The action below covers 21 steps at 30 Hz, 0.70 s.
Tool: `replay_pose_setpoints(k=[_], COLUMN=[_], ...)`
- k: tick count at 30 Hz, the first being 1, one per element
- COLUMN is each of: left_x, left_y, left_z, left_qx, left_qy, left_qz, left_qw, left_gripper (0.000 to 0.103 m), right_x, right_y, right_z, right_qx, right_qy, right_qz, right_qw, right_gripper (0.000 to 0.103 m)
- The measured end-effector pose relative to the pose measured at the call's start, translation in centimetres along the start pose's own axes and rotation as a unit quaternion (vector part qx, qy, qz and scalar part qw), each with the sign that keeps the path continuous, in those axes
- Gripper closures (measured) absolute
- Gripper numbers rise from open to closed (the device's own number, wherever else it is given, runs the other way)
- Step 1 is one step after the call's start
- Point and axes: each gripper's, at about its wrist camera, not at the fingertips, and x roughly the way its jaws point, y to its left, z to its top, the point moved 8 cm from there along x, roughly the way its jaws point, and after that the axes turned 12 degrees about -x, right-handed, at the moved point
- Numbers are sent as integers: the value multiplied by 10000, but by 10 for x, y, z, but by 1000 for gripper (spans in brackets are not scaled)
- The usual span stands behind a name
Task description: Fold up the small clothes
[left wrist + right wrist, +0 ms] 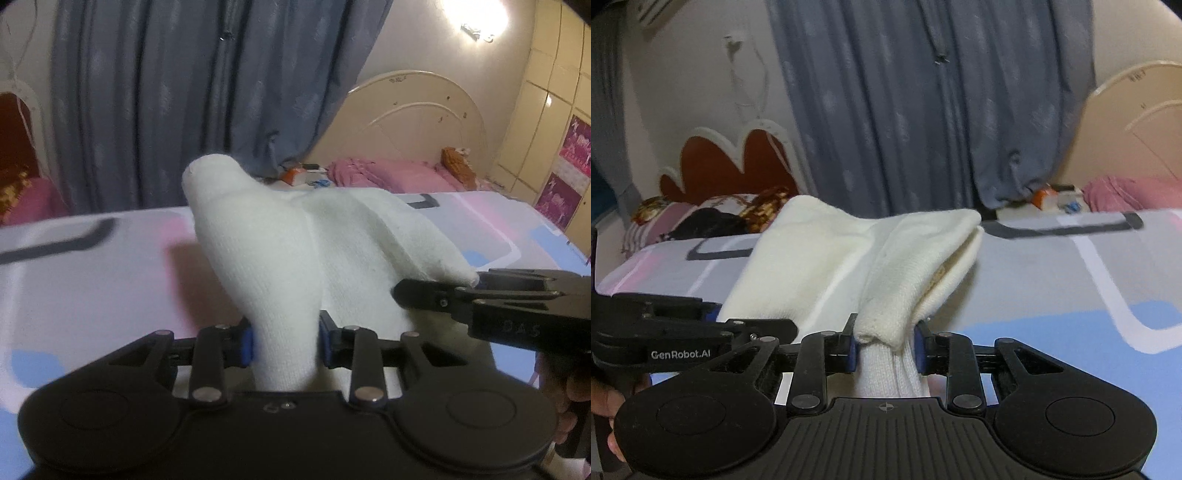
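- At the far left of the right wrist view, part of a hand [605,402] shows below the black body of the left gripper [718,317], which comes in from that side.
- The left gripper [286,341] has its blue pads [246,345] pressed on the toe end of a white sock [266,236]; the rounded toe stands up above the jaws in its own view.
- The sock [820,243] is held off the bed sheet [1052,280], a pink, blue and grey patterned cover, and sags between the two tools.
- The right gripper [886,345] is clamped on the sock's cuff end, whose open mouth gapes just above the pads.
- In the left wrist view the right gripper [469,282] enters from the right edge, side on, with a corner of the sock at its tip.
- Behind hang grey-blue curtains [192,96]; a cream headboard [417,110] and pink pillows [399,173] lie to the right.
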Motion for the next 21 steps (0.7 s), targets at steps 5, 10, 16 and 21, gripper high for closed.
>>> replay_pose_setpoints(k=[5,10,16,21], left_x=[-46,-84,-87,-96], left_y=[62,126,187,220], left_z=[-2,-21,-55,-78], left_qx=[47,18,-654,-1492], left_qy=[-52,113,664,300], left_qz=[501,1000,1031,858], left_qw=[9987,9949,9903,9846], left_gripper=[72,72,53,27], right_x=[19,50,89,109], right_y=[74,156,213,202], right_z=[16,15,-4,-21], right_qx=[44,76,196,358], right_qy=[-157,-90,394,541], right_qz=[484,1056,1308,1231], right_qw=[9987,9943,9904,9903], right_gripper=[75,75,75,75])
